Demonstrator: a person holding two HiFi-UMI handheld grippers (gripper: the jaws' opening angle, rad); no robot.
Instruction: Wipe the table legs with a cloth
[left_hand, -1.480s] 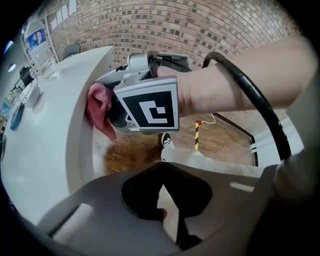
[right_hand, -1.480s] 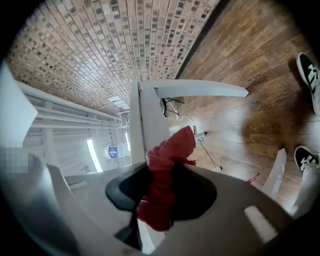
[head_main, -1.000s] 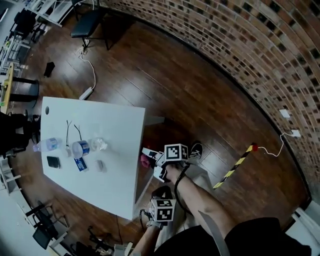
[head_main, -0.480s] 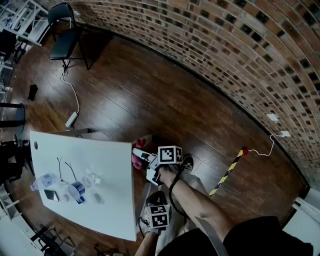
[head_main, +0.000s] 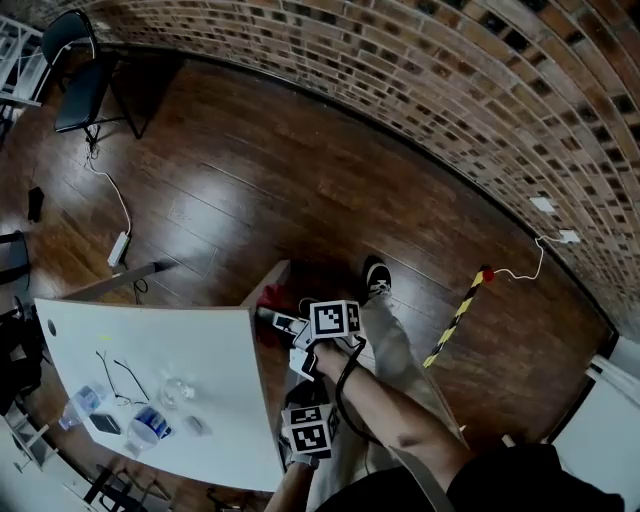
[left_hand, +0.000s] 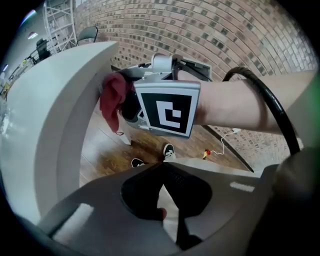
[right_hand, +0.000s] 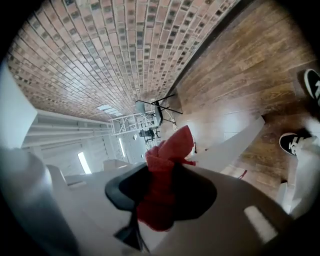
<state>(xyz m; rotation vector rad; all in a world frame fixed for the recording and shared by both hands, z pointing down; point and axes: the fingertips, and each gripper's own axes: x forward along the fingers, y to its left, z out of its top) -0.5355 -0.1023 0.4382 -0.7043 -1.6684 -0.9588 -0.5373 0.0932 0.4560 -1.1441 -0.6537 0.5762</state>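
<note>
Dark wood floor (head_main: 250, 200) fills the room, with a brick wall (head_main: 450, 80) curving from twelve to four o'clock. The white table (head_main: 200, 350) lies at eight o'clock. At its two-o'clock corner, beside a table leg (head_main: 272, 277), my right gripper (head_main: 272, 320) pinches the red cloth (head_main: 270, 298). My left gripper (left_hand: 161, 172), at six o'clock, is pressed together on nothing.

A black chair (head_main: 85, 95) stands by the brick wall (head_main: 450, 80); a power strip (head_main: 118, 248) lies on the floor (head_main: 300, 170).
</note>
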